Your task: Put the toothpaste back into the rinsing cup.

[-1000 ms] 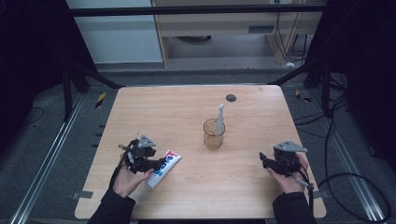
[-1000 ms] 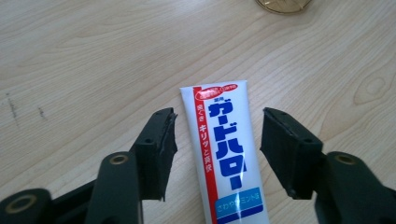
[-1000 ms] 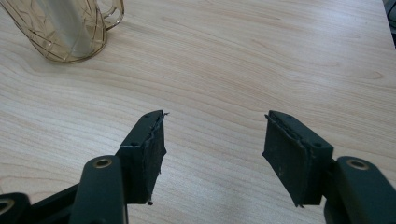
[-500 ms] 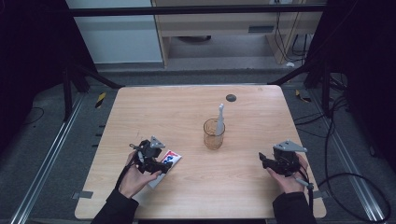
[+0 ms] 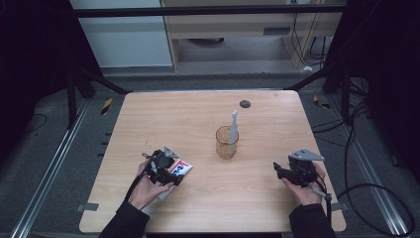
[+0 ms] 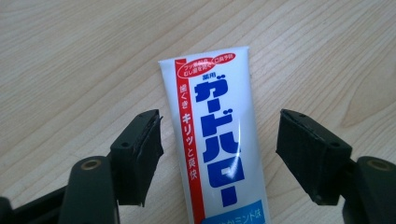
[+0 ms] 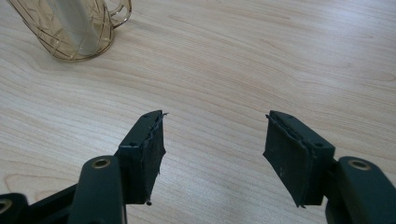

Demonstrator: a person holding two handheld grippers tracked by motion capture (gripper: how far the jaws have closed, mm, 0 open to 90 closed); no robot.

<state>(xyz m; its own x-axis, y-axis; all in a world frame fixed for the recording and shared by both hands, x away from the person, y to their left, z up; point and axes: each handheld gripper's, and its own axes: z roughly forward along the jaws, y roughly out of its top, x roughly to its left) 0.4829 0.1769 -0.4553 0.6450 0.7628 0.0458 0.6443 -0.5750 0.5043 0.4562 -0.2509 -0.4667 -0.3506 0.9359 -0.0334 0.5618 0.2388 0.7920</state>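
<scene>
A white toothpaste tube [image 6: 215, 140] with blue lettering and a red stripe lies flat on the wooden table [image 5: 198, 119]. My left gripper [image 6: 217, 154] is open, its two jaws standing either side of the tube without touching it. From above, the left gripper [image 5: 168, 171] covers most of the tube [image 5: 181, 168] at the table's front left. A clear amber cup [image 5: 227, 143] stands mid-table with a white toothbrush [image 5: 233, 124] upright in it. My right gripper [image 5: 289, 173] sits at the front right, open, with bare wood between its jaws [image 7: 215, 158]. The cup [image 7: 70, 28] lies ahead of it to the left.
A small dark round disc [image 5: 244, 103] lies near the table's far edge. Cables run over the floor to the right of the table, and metal rails flank both sides.
My left gripper has moved right and onto the toothpaste tube, now straddling it. The right gripper has stayed still.
</scene>
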